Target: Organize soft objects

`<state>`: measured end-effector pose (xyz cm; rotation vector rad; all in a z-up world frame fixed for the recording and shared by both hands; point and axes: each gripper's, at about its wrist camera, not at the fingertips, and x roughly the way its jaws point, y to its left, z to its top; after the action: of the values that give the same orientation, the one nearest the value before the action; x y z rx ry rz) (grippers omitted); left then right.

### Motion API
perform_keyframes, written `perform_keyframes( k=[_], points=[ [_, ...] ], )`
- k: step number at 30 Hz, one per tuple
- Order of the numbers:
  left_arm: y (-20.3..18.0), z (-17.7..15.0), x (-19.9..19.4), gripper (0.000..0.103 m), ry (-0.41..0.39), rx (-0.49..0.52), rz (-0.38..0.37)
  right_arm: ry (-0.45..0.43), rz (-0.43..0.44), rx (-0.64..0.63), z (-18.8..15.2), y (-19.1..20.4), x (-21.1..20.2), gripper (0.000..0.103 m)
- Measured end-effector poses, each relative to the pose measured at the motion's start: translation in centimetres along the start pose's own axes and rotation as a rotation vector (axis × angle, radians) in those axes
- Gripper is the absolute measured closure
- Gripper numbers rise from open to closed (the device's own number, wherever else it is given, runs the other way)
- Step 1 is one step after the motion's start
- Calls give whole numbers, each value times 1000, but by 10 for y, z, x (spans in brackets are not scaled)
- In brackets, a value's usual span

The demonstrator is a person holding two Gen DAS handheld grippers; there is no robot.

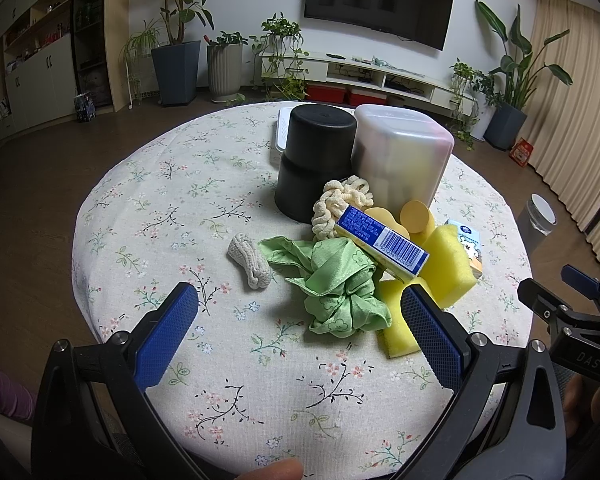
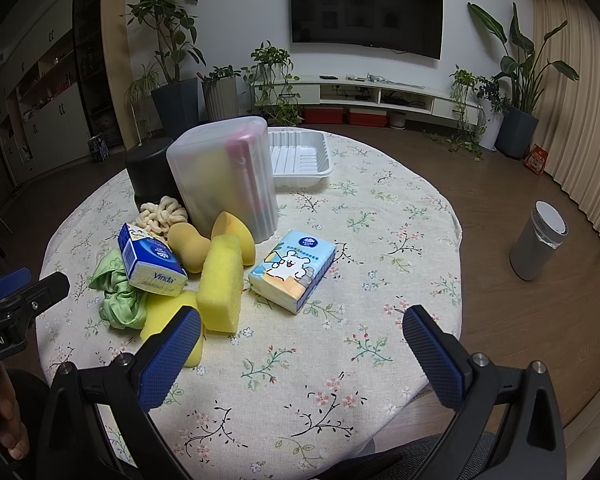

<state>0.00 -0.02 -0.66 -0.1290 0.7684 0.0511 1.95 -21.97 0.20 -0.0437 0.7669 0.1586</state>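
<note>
Your left gripper [image 1: 300, 308], spread and empty, is nearer the green cloth [image 1: 336, 284], just ahead and right of it on the bench [image 1: 140, 208].

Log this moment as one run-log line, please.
phase: pre-grasp | left gripper: open, empty | right gripper: open, empty | soft pile beside translucent container | white tray: empty

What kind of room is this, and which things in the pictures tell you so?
Most likely a home living room. A wall-mounted television hangs above a long low media cabinet, potted plants stand along the wall, and the round table has a floral tablecloth.
</note>
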Motion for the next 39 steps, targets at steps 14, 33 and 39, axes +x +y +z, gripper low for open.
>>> perform_keyframes(
  k=[14,33,39],
  points=[
    [0,0,0,0,-1,0,0,0,-1,0,0,0,0,0],
    [0,-2,-1,0,4,2,-1,2,0,0,-1,-1,3,0],
    [-3,-9,4,0,19,29,-15,20,23,16,-2,-10,8,0]
  ],
)
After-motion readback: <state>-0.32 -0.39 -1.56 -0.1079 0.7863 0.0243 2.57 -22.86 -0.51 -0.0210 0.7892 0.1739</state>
